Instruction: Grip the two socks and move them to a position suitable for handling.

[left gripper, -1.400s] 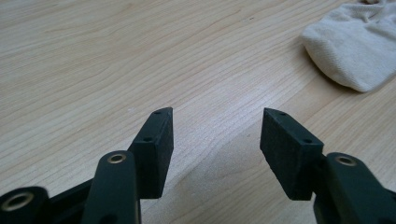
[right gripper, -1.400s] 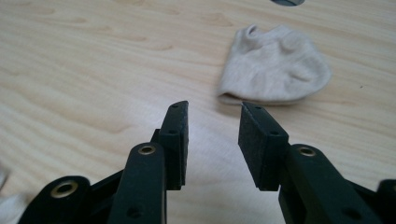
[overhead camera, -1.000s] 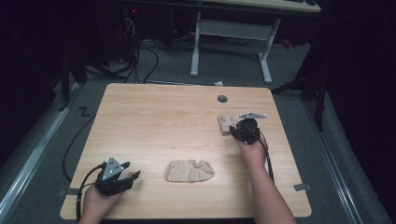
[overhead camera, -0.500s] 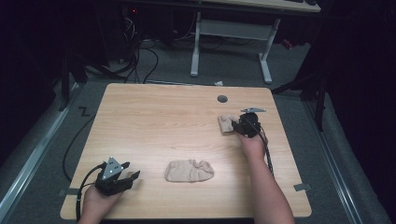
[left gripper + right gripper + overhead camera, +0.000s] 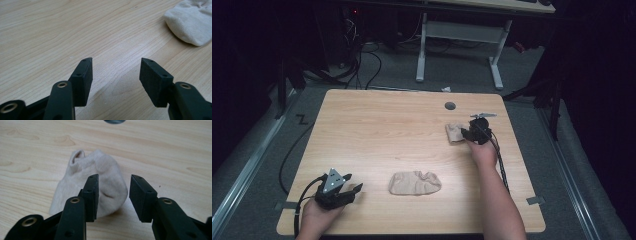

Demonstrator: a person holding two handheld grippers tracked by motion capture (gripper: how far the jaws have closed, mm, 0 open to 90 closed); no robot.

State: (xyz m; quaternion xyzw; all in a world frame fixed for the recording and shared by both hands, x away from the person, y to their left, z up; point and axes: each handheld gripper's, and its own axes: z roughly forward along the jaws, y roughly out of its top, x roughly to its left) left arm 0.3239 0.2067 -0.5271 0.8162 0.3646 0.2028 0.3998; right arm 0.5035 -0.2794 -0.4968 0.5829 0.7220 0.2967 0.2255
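Right gripper (image 5: 113, 197) over the far sock (image 5: 95, 187), jaws parted and just been opening, sock's edge between them, unpinched. Sock lies just below the counter's (image 5: 377, 130) grommet hole (image 5: 450, 106). Left gripper (image 5: 115, 80) released, near second sock (image 5: 414, 183).

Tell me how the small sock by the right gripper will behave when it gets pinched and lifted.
The small sock lies crumpled with soft knit folds, so it will likely droop and dangle from the right gripper rather than hold shape. It looks thin and probably light. The ribbed fabric should grip the pads; slipping seems unlikely.
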